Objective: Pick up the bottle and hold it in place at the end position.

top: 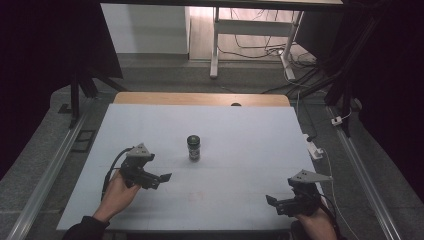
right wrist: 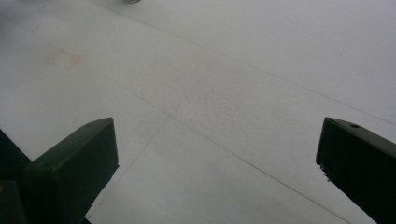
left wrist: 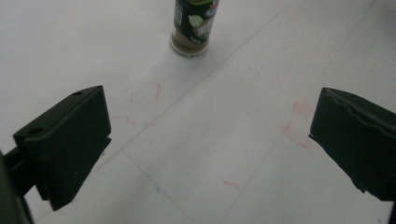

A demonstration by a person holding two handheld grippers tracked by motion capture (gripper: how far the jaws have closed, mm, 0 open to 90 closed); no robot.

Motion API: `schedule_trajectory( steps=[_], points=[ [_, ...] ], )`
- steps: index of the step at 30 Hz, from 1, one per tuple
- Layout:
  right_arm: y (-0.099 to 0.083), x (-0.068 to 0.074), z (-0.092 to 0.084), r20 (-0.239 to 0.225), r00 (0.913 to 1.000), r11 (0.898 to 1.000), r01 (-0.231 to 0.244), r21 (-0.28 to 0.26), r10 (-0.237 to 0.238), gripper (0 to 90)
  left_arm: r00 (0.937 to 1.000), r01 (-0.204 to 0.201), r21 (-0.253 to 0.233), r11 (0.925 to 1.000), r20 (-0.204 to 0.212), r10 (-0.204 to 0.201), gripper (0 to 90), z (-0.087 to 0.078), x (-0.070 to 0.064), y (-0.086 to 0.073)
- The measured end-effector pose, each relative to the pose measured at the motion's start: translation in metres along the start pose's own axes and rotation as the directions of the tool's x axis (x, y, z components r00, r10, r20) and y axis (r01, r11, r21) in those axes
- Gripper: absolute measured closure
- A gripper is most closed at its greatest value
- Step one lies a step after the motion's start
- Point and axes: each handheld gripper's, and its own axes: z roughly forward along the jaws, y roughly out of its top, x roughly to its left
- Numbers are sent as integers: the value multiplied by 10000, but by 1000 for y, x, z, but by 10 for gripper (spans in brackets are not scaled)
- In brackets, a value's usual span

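One jar [top: 193, 147] stands on one white table [top: 240, 135]. Two grippers are over it: a left gripper [top: 159, 176] and a right gripper [top: 274, 201], each with two black jaws and each held in one hand, so two hands. Several faint red marks [left wrist: 299, 122] dot the tabletop.

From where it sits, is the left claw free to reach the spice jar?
Probably yes. The left claw is open, the spice jar stands upright ahead of it, and bare table lies between.
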Motion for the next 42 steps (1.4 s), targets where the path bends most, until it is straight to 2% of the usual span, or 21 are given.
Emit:
schedule_trajectory(
  steps=[6, 10, 17, 36, 38, 40, 42],
  points=[
    [0, 0, 0, -16, 10000, 10000, 28, 9, -28, 0, 9998, -190, 74, 9998, -105, 190, 0, 19, 2, 15],
    [0, 0, 0, -24, 10000, 10000, 6, 13, -6, 0, 9985, -508, 243, 9984, -184, 513, 0, 32, 2, 22],
    [0, 0, 0, -28, 10000, 10000, 29, 38, -29, 0, 9955, -947, 267, 9951, -51, 949, 0, 49, 3, 36],
    [0, 0, 1, -80, 10000, 10000, 3, 67, -3, 0, 9897, -1408, 413, 9892, 310, 1396, 0, 95, 11, 64],
    [0, 0, 1, -85, 10000, 10000, 14, 65, -14, 0, 9903, -1379, 531, 9890, 252, 1367, 14, 99, 11, 64],
    [0, -1, 1, -93, 9999, 10000, 44, 68, -44, 0, 9887, -1494, 638, 9867, 6, 1497, 46, 102, 10, 63],
    [0, -1, 1, -97, 9999, 10000, 59, 69, -58, 0, 9882, -1529, 673, 9860, 18, 1531, 103, 102, 11, 61]
  ],
)
